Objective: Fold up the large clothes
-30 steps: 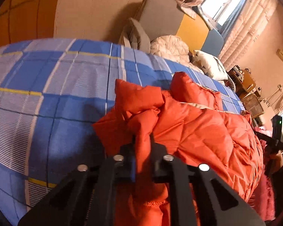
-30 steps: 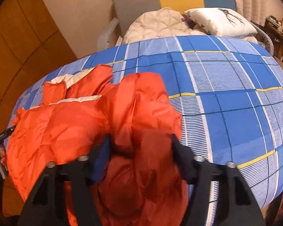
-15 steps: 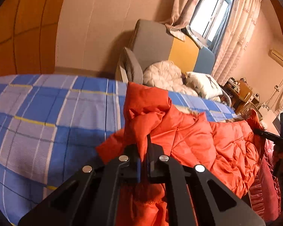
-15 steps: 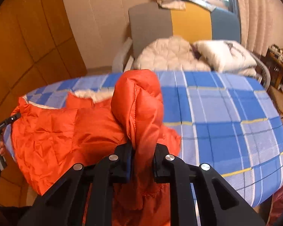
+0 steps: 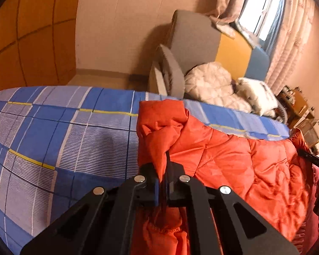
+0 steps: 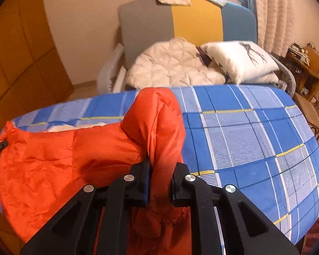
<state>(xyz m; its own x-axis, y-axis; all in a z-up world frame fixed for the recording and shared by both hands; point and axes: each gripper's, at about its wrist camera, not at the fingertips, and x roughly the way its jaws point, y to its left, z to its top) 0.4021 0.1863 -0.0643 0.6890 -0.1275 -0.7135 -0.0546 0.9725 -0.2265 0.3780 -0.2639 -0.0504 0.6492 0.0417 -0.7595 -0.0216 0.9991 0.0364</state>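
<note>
An orange quilted down jacket [image 5: 234, 161] is stretched between my two grippers above a bed with a blue plaid sheet [image 5: 63, 127]. My left gripper [image 5: 163, 176] is shut on a bunched end of the jacket, which stands up in a fold above its fingers. My right gripper [image 6: 160, 174] is shut on the other end of the jacket [image 6: 63, 159], a rounded sleeve-like fold rising above its fingers. The jacket's white lining shows at its far edge in the right wrist view. Fabric hangs below both grippers.
Beyond the bed [image 6: 255, 138] stands an armchair [image 6: 180, 21] in grey, yellow and blue, holding a cream quilted coat [image 6: 170, 68] and a white pillow [image 6: 240, 59]. Wooden furniture [image 6: 308, 63] is at the right. An orange panelled wall [image 5: 32, 42] is at the left.
Both grippers have lifted and pulled apart, stretching the jacket wider. The right gripper closed on the jacket a second ago. The bunched heap has flattened out.
</note>
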